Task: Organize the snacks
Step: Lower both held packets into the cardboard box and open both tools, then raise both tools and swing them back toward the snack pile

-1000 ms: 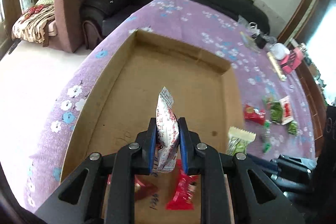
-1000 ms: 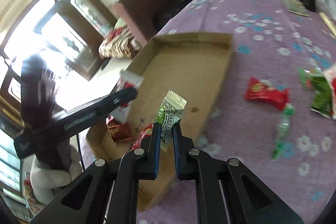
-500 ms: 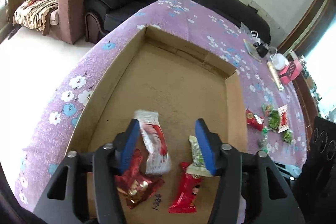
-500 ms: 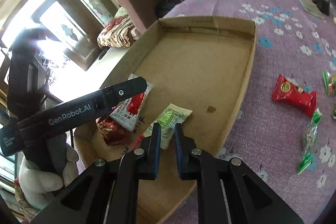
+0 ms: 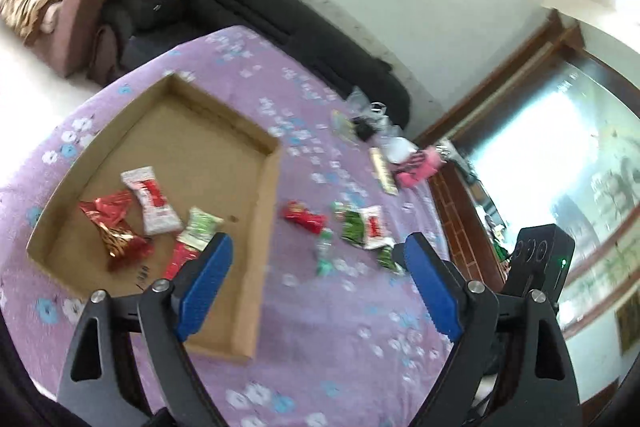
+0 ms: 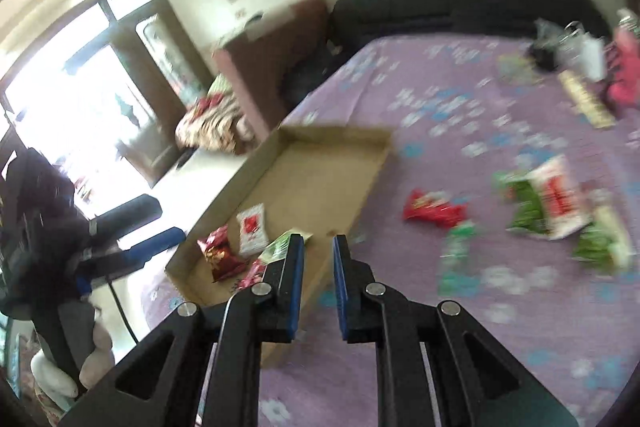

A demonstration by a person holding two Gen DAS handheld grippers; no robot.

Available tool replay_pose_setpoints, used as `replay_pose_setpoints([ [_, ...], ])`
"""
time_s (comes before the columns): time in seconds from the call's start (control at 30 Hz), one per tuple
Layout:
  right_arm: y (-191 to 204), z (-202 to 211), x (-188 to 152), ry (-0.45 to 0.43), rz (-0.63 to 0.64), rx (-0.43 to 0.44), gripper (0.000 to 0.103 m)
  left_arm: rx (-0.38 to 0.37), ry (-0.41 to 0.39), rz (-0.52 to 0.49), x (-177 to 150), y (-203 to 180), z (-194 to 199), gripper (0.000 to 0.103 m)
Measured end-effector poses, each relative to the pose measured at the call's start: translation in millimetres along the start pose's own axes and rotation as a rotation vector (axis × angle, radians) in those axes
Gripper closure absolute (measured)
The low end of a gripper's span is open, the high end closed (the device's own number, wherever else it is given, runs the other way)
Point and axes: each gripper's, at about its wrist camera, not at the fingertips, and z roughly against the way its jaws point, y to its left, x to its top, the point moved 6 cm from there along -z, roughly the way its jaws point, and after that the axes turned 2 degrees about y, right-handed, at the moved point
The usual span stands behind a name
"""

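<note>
Both packets held a second ago now lie in the cardboard tray [image 5: 264,211], and both grippers sit back from it, empty. Purple flowered tablecloth [image 5: 328,311]: covers the table and bears everything listed. Cardboard tray: shallow, open-topped, on the cloth's left part in the left wrist view. Left gripper [image 5: 316,287]: fingers spread wide apart, nothing between them. Right gripper [image 6: 318,275]: blue pads parted by a narrow gap, released, nothing gripped. Tray contents, clustered at the near end: white-and-red packet [image 5: 150,201], dark red foil packet [image 5: 114,231] touching it on the left, green-and-white packet [image 5: 200,229] on its right, small red packet [image 5: 180,259] partly hidden behind the left gripper's finger. Outside the tray, on the cloth: red packet [image 5: 302,221] near the tray's right wall; farther right, a loose group of green and white packets [image 5: 362,229], blurred.
</note>
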Motion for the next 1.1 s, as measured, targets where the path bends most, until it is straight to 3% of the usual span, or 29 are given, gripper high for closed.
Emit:
replay_pose_setpoints([
  [0.1,-17.0,65.4,6.3,-0.084,-0.020,-0.036,0.089,0.001,-0.057,-0.075,-0.6,-37.3,27.9,0.015],
  [0.33,-31.9,210.9,19.1,-0.275,-0.028,-0.111,0.089,0.057,-0.267,-0.407,-5.6,-155.9,132.3,0.015],
  [0.43,-26.8,281.2,32.1,-0.381,0.011,-0.195,0.088,0.071,-0.363,-0.525,-4.1,-203.6,179.0,0.015],
  [0.5,-26.3,329.5,43.7,-0.459,0.033,-0.265,0.080,0.122,-0.449,-0.594,-0.4,-232.6,209.6,0.015],
  [0.67,-34.1,425.7,74.7,-0.579,0.005,-0.415,0.078,0.161,-0.566,-0.661,17.2,-282.2,265.9,0.015],
  [0.83,-35.4,502.4,106.0,-0.681,-0.025,-0.564,0.078,0.190,-0.660,-0.657,42.8,-309.4,315.7,0.015],
  [0.93,-35.3,533.1,112.7,-0.741,-0.040,-0.652,0.078,0.245,-0.735,-0.708,47.1,-318.7,329.6,0.013],
  [1.03,-42.1,520.4,111.1,-0.709,-0.030,-0.664,0.072,0.240,-0.656,-0.724,49.0,-311.2,299.3,0.012],
  [1.1,-59.3,483.6,109.2,-0.644,-0.040,-0.638,0.067,0.262,-0.600,-0.725,50.5,-301.2,268.8,0.012],
])
